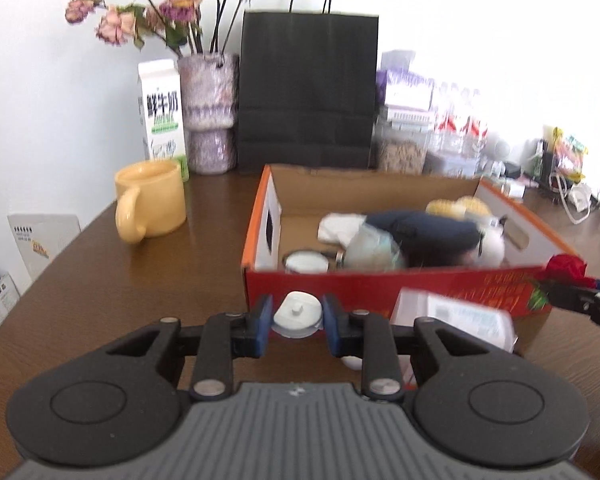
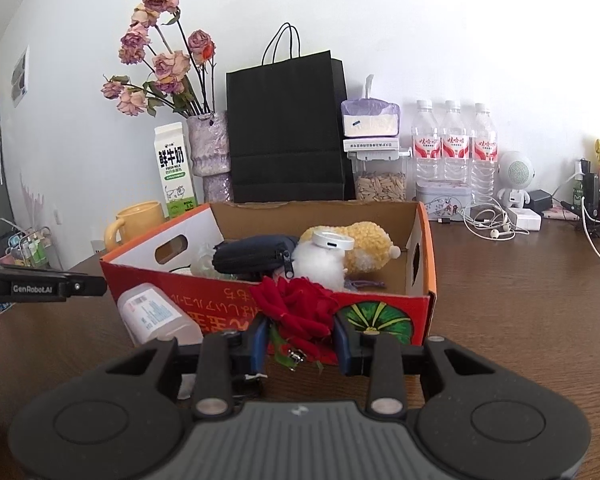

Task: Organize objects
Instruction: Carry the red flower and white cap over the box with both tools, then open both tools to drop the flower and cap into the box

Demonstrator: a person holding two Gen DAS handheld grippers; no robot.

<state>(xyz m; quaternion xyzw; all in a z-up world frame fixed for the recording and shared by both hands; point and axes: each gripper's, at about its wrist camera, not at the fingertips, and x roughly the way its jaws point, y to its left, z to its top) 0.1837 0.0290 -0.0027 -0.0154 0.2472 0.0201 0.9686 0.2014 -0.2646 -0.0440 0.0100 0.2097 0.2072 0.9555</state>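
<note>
A red-and-orange cardboard box [image 1: 380,284] [image 2: 420,308] stands on the brown table and holds a dark zip pouch [image 2: 252,258], a yellow-and-white plush toy [image 2: 364,244], a round white device [image 2: 334,240] and other small items. My left gripper [image 1: 296,318] is shut on a small white round object [image 1: 297,314] just in front of the box's near wall. My right gripper [image 2: 300,338] is shut on a red fabric rose [image 2: 296,308] at the box's front wall; it also shows at the right edge of the left wrist view [image 1: 566,270]. A white plastic bottle [image 2: 156,314] [image 1: 460,316] lies against the box front.
At the back stand a yellow mug [image 1: 152,200], a milk carton [image 2: 176,172], a vase of dried roses [image 2: 210,152], a black paper bag [image 2: 288,132], a seed container [image 2: 380,178], three water bottles [image 2: 454,144], a tin, a small white robot figure [image 2: 514,178] and tangled cables [image 2: 492,224].
</note>
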